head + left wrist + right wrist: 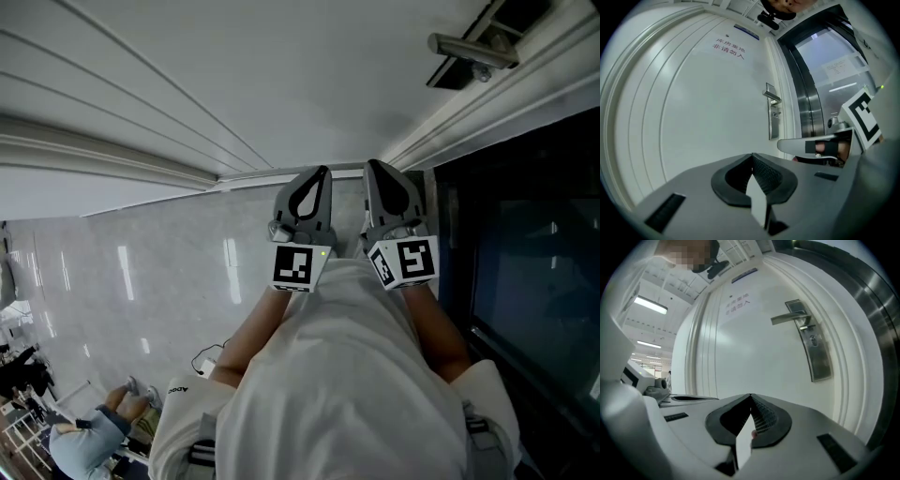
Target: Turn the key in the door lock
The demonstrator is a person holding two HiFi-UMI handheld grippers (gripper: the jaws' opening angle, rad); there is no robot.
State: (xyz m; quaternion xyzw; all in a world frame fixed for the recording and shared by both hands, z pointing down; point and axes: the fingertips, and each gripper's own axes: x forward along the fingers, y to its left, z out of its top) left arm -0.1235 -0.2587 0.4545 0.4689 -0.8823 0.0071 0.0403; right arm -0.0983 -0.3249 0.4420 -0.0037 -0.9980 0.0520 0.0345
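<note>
grey left gripper [751,155] and right gripper [750,396], closed empty, face smooth white door [750,348].

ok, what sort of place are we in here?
Probably an indoor corridor of an office or plant building, at a service-room door: a white door with metal lever handle and lock plate, a red-lettered notice on it, and a steel-framed glass panel beside it.

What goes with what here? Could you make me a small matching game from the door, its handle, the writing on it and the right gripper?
Things:
1. door
2. handle
3. lettering
4. right gripper

Colour or state:
A. red
B. shut
C. white
D. silvery metal

Pairs: 1-C, 2-D, 3-A, 4-B
</note>
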